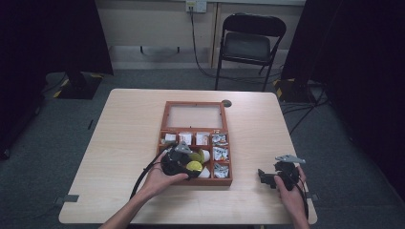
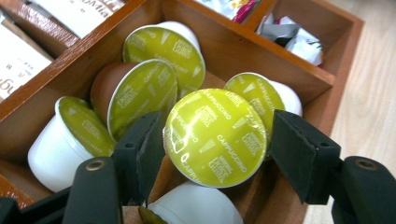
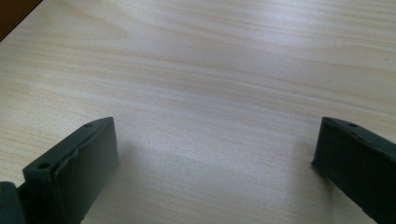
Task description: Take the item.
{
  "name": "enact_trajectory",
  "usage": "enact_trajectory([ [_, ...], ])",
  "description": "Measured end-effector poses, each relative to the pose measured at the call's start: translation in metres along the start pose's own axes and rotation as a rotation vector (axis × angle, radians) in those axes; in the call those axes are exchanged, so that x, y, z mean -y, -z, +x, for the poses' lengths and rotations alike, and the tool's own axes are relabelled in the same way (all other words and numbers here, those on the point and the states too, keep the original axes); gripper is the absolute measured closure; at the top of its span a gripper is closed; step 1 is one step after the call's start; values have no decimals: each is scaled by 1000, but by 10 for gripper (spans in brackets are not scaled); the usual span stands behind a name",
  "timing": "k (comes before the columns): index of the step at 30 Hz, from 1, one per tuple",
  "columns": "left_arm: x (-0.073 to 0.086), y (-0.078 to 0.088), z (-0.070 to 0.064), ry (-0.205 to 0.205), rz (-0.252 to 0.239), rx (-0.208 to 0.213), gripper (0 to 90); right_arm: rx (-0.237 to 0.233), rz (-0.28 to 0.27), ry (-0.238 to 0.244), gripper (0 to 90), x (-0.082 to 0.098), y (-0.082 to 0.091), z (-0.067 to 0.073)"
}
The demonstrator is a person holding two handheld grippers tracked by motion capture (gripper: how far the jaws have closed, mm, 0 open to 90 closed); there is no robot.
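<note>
A wooden compartment box stands open in the middle of the table. Its near-left compartment holds several coffee capsules with green "Cappuccino" lids. My left gripper reaches into that compartment, jaws either side of one capsule that leans lid-up on the others. A narrow gap shows between the right pad and the lid's edge, so the pads do not press on it. My right gripper hovers open just above bare tabletop, to the right of the box, nothing between its fingers.
Other compartments hold paper sachets and foil packets. The box's glass lid lies open at the back. A folding chair stands beyond the table's far edge. Bare wood lies left of the box.
</note>
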State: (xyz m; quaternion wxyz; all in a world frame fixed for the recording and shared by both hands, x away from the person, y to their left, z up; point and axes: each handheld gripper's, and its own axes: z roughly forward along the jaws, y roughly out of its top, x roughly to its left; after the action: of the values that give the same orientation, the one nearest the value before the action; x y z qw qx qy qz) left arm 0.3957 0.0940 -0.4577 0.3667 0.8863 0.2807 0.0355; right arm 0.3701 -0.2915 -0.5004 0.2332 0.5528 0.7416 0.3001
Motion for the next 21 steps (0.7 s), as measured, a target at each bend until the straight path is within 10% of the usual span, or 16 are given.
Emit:
enact_trajectory([
  [21,-6,-13,-5,-44,129,-77,342,1,0,0,0,0,0,0],
])
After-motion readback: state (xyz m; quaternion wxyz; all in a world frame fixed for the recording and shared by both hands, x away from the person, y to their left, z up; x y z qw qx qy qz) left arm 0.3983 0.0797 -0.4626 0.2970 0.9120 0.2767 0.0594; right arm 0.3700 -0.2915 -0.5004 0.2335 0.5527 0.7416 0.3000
